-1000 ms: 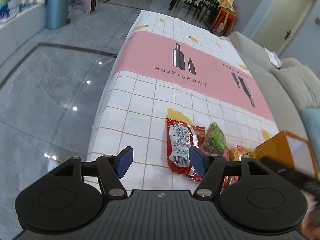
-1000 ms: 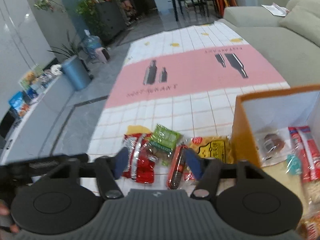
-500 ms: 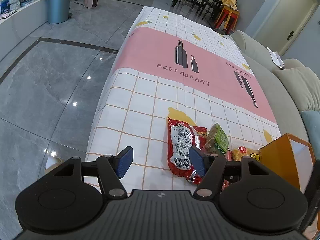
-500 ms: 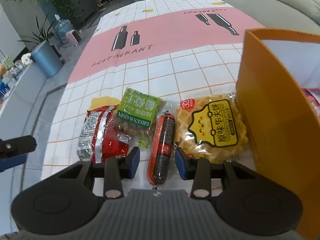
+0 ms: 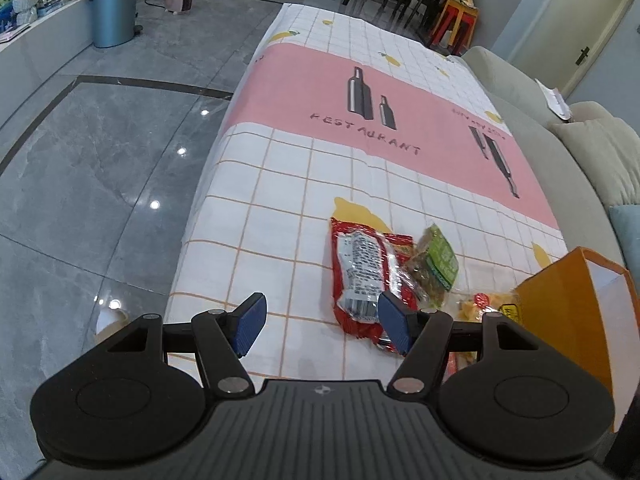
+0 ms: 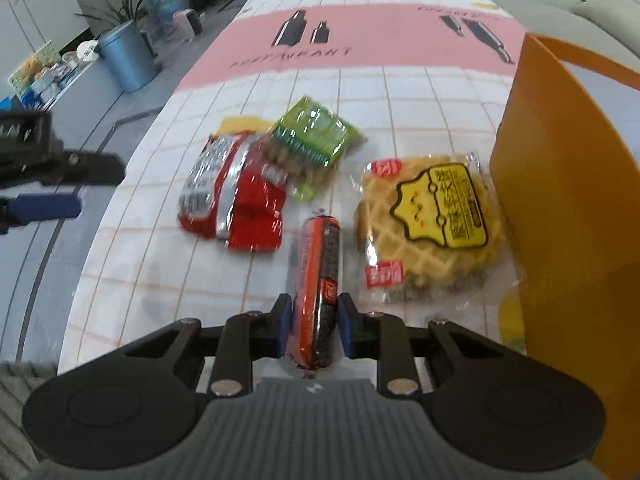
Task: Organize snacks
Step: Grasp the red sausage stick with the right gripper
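My right gripper (image 6: 314,328) is closing on a red-and-black sausage stick (image 6: 320,264); both blue pads touch its near end as it lies on the tablecloth. Beside it lie a waffle pack with a yellow label (image 6: 436,224), a red snack pack (image 6: 236,196) and a green raisin pack (image 6: 316,140). An orange paper bag (image 6: 560,200) stands open at the right. My left gripper (image 5: 320,322) hovers open over the cloth near the red snack pack (image 5: 360,272), with nothing between its fingers. The green raisin pack (image 5: 436,264) and the orange paper bag (image 5: 560,312) lie to its right.
The snacks sit at the near end of a long table under a checked and pink cloth (image 5: 320,160). Grey tiled floor (image 5: 100,180) drops off to the left, with a blue bin (image 5: 112,8) far back. A beige sofa (image 5: 580,160) runs along the right.
My right gripper came down and closer to the snacks, and its fingers narrowed from wide apart onto the sausage stick. The left gripper stayed open and almost still.
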Tool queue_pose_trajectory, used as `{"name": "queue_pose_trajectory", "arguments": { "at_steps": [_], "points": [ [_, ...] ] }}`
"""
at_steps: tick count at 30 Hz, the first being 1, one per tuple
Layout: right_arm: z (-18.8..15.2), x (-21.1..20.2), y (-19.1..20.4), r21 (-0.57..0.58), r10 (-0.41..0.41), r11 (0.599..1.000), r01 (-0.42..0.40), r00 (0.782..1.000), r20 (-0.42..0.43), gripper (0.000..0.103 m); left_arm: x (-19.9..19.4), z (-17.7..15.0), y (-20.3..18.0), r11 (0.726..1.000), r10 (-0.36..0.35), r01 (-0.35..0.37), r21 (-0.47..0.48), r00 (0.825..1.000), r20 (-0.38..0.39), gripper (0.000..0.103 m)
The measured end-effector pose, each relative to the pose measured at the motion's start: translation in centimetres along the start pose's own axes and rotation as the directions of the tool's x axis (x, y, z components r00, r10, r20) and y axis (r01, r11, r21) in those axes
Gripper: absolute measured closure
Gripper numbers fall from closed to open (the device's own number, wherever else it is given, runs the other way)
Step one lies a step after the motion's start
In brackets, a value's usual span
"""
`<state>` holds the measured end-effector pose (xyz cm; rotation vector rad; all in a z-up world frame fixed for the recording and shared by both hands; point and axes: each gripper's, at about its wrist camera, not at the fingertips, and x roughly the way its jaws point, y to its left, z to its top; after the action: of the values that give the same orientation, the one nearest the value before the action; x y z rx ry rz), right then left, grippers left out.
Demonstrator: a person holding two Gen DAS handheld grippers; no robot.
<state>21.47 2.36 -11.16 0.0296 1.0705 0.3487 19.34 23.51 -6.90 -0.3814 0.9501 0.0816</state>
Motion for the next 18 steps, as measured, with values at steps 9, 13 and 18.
{"name": "queue_pose_trajectory", "arguments": {
  "at_steps": [9,13,18],
  "points": [
    [0.4,1.3,0.4,-0.051,-0.011,0.999,0.019,0.99,0.138,0.082,0.2,-0.3,-0.8,0.999,0.015,-0.015,0.04,1.0,0.002,0.027],
    [-0.4,1.2,0.6,-0.104,-0.017,0.994,0.034,0.987,0.157,0.082,0.3,-0.2,-1.3,0.998,0.004,-0.004,0.056,1.0,0.007,0.027],
    [-0.6,0.5,0.2,-0.074,-0.033,0.996,0.042,0.993,0.112,0.082,0.6,-0.3,-2.1,0.993,-0.067,0.066,0.1,0.998,0.008,0.027]
  ]
}}
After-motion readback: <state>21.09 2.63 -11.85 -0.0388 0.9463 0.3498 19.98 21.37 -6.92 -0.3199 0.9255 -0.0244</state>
